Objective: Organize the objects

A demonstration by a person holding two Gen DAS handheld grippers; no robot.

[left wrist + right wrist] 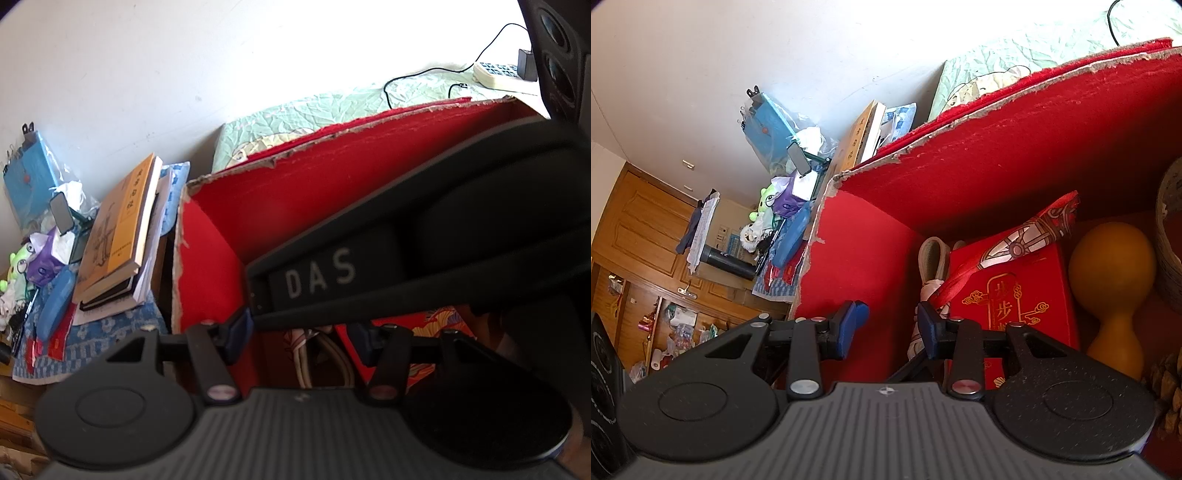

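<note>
Sorting into the red box (979, 147) is being done | left gripper (299, 332) and right gripper (892, 328) are being held released, empty | next pick is being lined up above the red packet (1015, 295)

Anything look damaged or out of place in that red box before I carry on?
Yes: the red box has ragged, torn top edges, with bare cardboard showing along the rim and at the near corner. Inside, the red gift box, yellow gourd and strap lie loosely jumbled. Nothing looks spilled.
</note>
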